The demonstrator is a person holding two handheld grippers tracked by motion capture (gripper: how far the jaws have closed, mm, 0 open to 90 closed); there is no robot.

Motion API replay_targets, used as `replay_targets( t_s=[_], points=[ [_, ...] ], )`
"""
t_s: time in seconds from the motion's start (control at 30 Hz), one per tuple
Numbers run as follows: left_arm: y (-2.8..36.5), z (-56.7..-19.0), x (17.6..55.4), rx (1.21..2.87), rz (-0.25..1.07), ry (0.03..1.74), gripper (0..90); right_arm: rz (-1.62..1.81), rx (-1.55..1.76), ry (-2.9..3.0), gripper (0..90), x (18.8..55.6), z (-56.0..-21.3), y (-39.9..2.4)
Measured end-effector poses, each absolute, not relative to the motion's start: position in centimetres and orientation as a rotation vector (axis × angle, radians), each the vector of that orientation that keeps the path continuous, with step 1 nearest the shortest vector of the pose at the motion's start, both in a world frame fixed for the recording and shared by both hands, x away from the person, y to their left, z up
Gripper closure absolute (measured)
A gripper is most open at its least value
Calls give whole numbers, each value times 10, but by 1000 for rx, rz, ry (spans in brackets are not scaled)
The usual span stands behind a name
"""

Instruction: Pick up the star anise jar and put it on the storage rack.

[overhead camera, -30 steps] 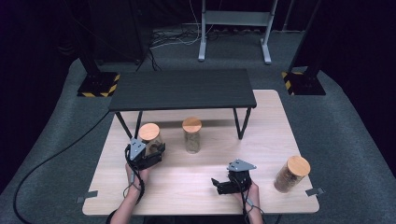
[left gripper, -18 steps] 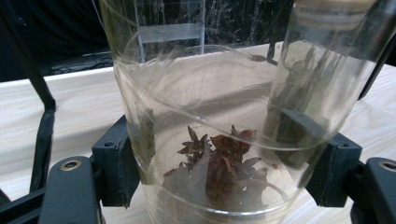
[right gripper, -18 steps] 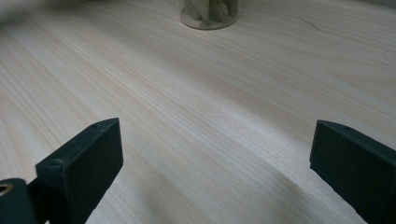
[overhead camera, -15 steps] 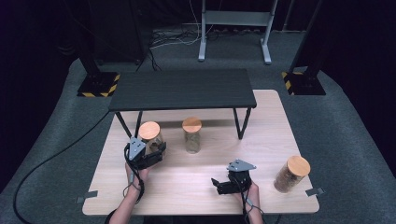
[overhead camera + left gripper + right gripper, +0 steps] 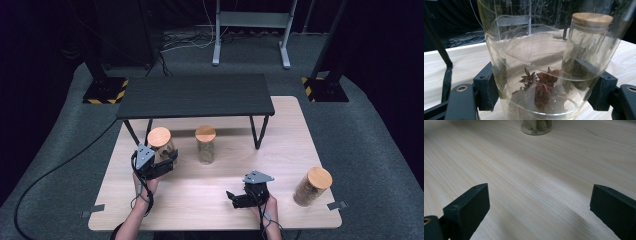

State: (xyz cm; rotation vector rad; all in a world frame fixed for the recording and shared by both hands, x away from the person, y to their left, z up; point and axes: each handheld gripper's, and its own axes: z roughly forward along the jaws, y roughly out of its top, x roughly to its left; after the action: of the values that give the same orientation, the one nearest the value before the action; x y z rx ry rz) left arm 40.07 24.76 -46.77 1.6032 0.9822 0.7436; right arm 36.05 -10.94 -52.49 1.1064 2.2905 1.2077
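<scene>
Standing on the table [image 5: 200, 185], three cork-lidded jars [image 5: 206, 145], left tongs [image 5: 544, 92] clasping one

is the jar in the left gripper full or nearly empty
Nearly empty: the jar holds just a few star anise at its bottom, clear glass above.

Left gripper [image 5: 161, 163] clamped tight, forearm angled inward — right gripper [image 5: 239, 198] gaping wide, jaws pointing leftward.

Each tool is black: the left tool [image 5: 161, 165] at lower left of the high view, the right tool [image 5: 239, 198] at lower centre. Both carry grey three-cornered plates, trailing black cables, blocky square jaws with brass-ringed screw holes.
</scene>
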Motion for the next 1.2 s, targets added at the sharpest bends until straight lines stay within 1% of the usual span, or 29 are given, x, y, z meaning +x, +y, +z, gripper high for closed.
replay_targets(
  t_s=[1.2],
  points=[
    [250,-436,402,1590,718,953,248,1197,1104,2290,19,360,-525,-109]
  ],
)
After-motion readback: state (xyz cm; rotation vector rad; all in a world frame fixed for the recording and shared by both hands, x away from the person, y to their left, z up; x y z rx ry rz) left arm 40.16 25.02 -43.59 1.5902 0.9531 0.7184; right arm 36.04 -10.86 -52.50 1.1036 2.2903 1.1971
